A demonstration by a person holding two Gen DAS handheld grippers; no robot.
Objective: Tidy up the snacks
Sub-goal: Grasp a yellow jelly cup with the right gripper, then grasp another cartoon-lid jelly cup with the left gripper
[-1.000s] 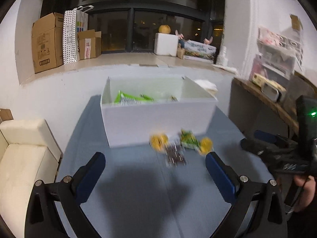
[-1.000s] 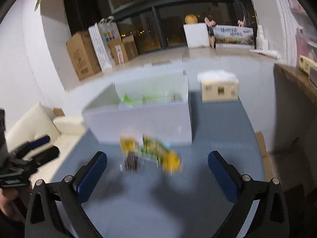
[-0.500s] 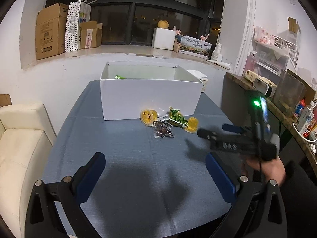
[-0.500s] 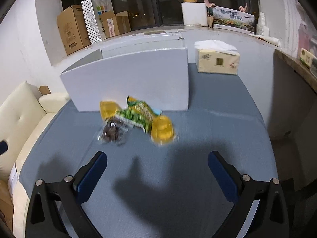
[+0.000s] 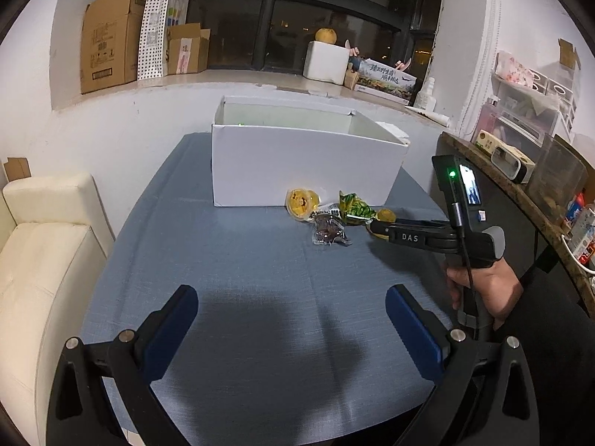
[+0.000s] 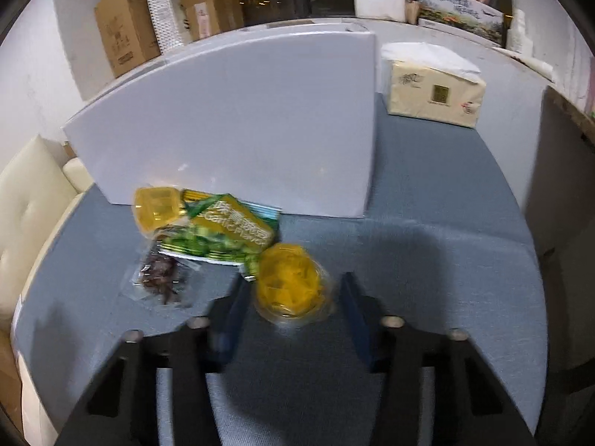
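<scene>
Several snacks lie on the blue table in front of a white box (image 5: 305, 163); the box also shows in the right wrist view (image 6: 238, 122). They are a yellow jelly cup (image 6: 290, 282), a second yellow cup (image 6: 158, 210), a green garlic-pea bag (image 6: 223, 234) and a clear pack of dark dried fruit (image 6: 160, 278). My right gripper (image 6: 292, 316) is open, its fingers on either side of the near yellow cup, with a small gap on each side. In the left wrist view the right gripper (image 5: 383, 228) covers that cup (image 5: 386, 215). My left gripper (image 5: 292, 329) is open and empty over the near table.
A tissue pack (image 6: 433, 89) stands right of the box. A cream sofa (image 5: 41, 245) is left of the table. A wooden shelf (image 5: 520, 193) with clutter runs along the right. Cardboard boxes (image 5: 108, 41) sit on the window ledge.
My right gripper has moved forward and down to the near yellow cup and its fingers have narrowed around it. My left gripper has pulled back a little and stays open.
</scene>
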